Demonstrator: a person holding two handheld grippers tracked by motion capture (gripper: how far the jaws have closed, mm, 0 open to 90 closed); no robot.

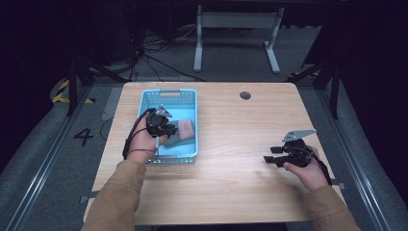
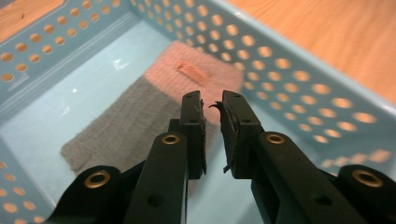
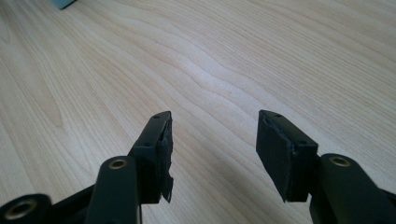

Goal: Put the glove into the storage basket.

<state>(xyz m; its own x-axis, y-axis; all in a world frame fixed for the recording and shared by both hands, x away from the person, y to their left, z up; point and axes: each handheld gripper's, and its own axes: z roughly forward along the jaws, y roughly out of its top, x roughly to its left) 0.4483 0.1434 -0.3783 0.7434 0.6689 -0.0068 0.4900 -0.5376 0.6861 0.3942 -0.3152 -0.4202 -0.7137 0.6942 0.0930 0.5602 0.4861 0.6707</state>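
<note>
Wood surface [image 1: 231,144], blue basket [image 2: 299,79] holding sock [image 2: 140,112]. Left gripper [image 2: 212,112] nearly closed, empty, could snag basket wall. Right gripper [image 3: 212,140] wide open, empty.

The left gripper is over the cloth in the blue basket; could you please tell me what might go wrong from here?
1. The left gripper has its jaws nearly closed with nothing between them, so a descent may push the grey and pink cloth rather than pinch it.
2. The cloth lies against the basket wall, so a jaw might catch on the wall.
3. The right gripper is open over bare table, far from the basket, which may slide if snagged.
</note>
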